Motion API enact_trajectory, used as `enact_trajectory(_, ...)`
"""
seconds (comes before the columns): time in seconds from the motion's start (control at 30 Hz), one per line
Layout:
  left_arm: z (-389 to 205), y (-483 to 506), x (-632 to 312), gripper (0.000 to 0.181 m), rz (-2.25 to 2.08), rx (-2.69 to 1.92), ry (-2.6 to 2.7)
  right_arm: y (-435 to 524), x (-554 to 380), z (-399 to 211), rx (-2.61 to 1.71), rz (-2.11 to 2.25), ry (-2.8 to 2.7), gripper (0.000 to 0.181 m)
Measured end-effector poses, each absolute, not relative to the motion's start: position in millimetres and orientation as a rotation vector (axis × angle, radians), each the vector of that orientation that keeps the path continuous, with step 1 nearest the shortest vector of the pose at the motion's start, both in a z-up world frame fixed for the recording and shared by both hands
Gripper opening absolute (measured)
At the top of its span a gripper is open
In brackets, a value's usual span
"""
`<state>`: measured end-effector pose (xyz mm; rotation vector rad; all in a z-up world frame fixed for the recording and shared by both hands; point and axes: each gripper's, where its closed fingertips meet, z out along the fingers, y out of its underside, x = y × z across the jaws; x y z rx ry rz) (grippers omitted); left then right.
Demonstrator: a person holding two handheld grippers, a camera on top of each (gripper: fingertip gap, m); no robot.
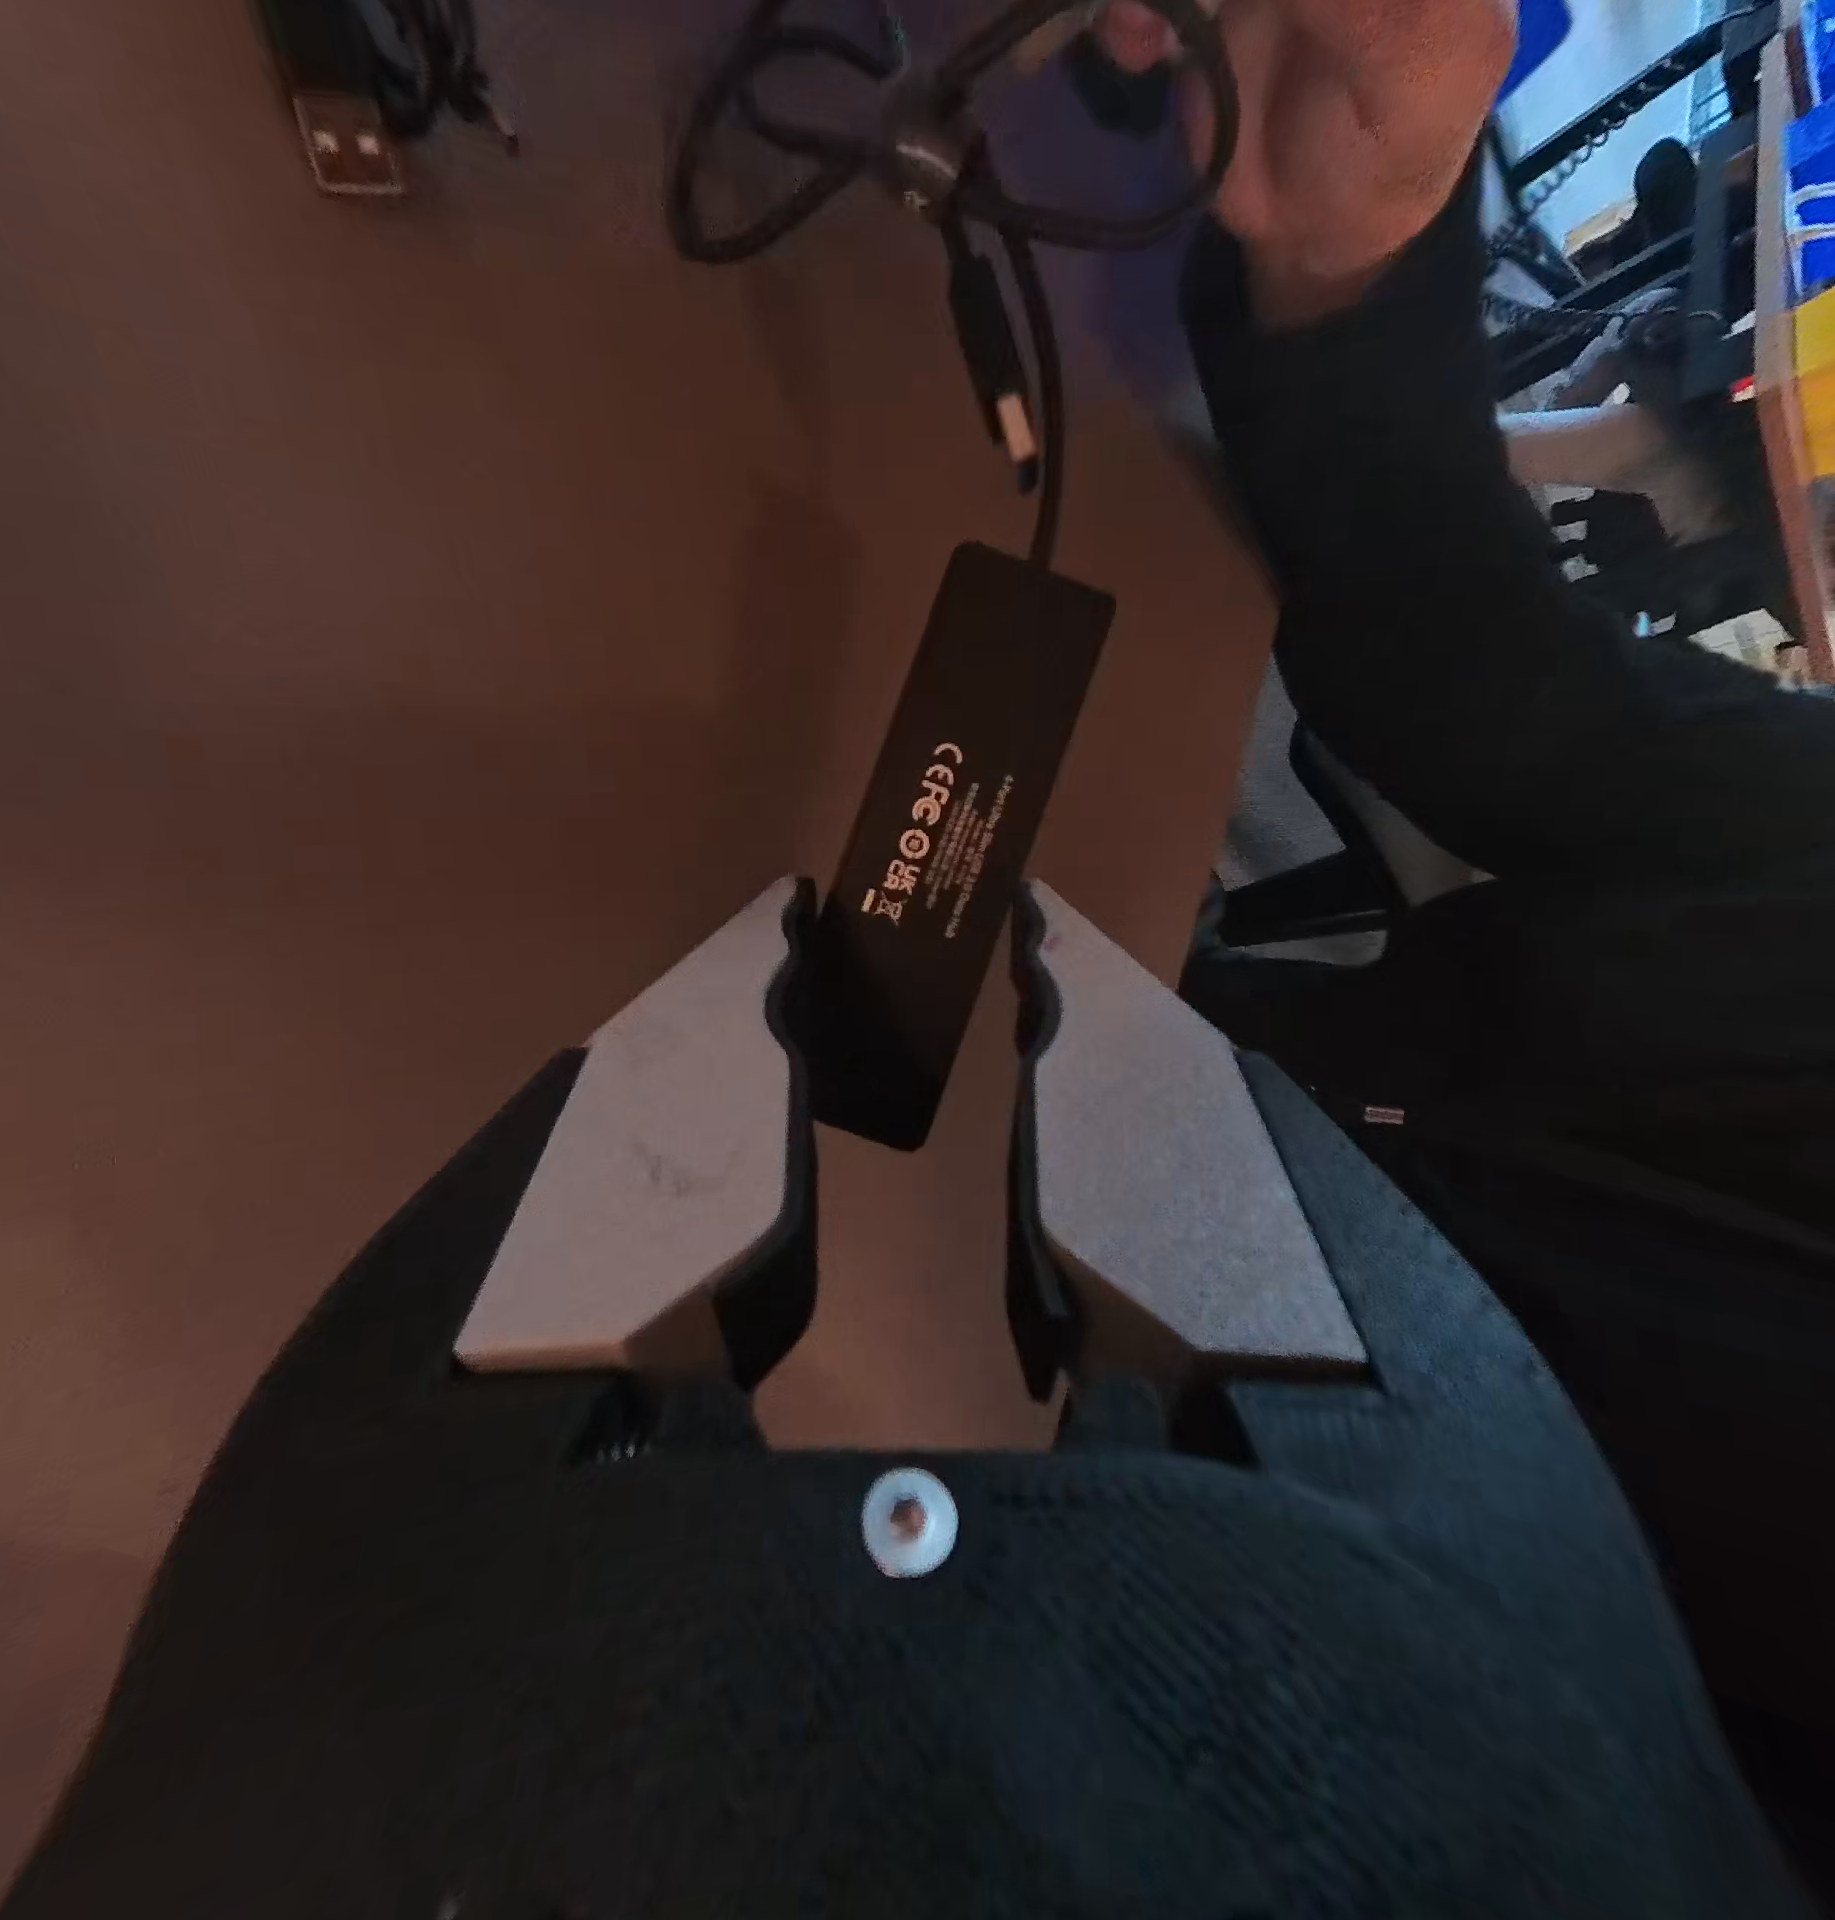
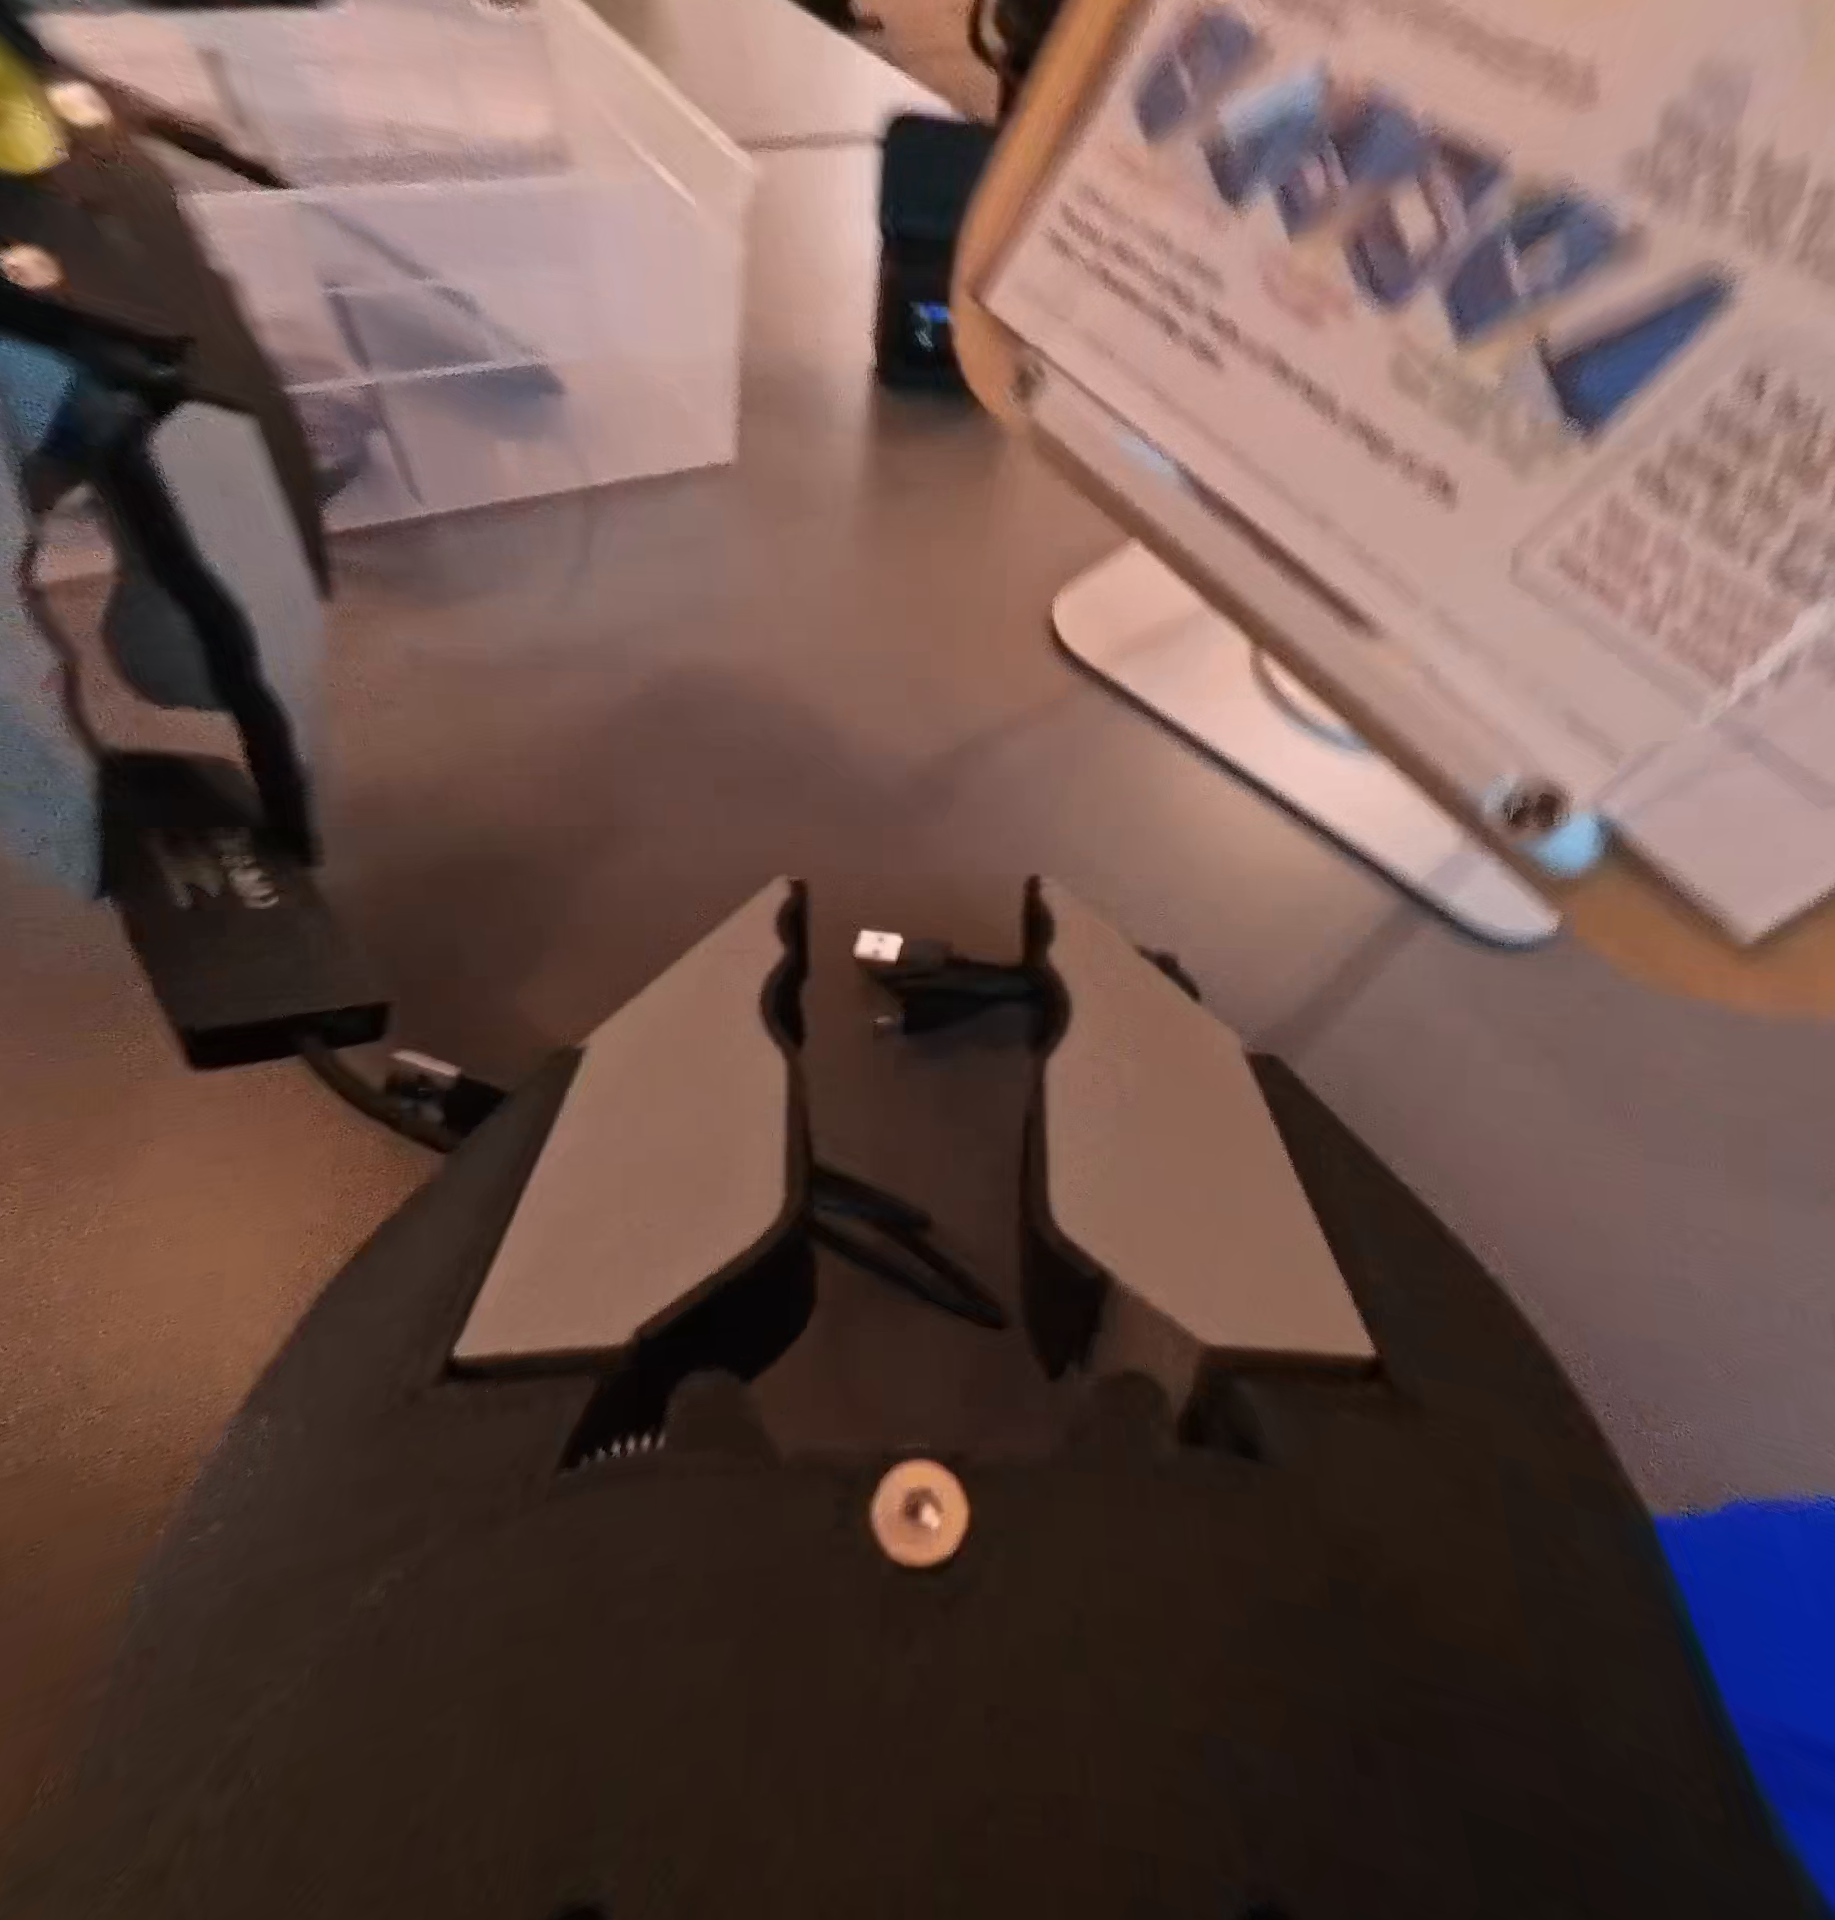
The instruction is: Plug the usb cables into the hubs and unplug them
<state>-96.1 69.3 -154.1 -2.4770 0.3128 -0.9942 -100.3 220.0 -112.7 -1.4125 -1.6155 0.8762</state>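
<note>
My left gripper is shut on a flat black USB hub and holds it tilted above the brown table. The hub's own cable loops into a coil at the top, with its plug hanging down. The right wrist view shows the same hub at the left, in the left gripper's fingers. My right gripper is open and empty above the table. A black USB cable with a silver plug lies on the table between its fingertips.
Another USB plug lies at the far left. A hand in a dark sleeve is by the coil. A clear plastic box, a small black device and a printed board on a white base stand behind. One gripper's finger ends stand about 15 centimeters off the other's.
</note>
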Motion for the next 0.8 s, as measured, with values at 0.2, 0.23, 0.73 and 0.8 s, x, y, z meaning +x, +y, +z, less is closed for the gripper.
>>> enact_trajectory(0.2, -160.1, 59.9, -94.4, 0.035, -1.016, -2.527, 0.33, 200.4, -90.9, -93.6, -1.177, 0.739, -1.652, 0.04)
enact_trajectory(0.23, -162.1, 58.0, -93.3, 0.036, -1.027, -2.532, 0.334, 203.6, -87.3, -90.9, -1.202, 0.762, -1.637, 0.042)
enact_trajectory(0.73, -141.5, 75.5, -94.5, 0.034, -0.992, -2.412, 0.313, 95.6, -78.8, -138.7, -0.761, 0.808, -2.14, 0.016)
enact_trajectory(0.8, -136.8, 80.4, -96.2, 0.034, -1.007, -2.368, 0.289, 100.6, -79.6, -133.8, -0.722, 0.743, -2.103, 0.013)
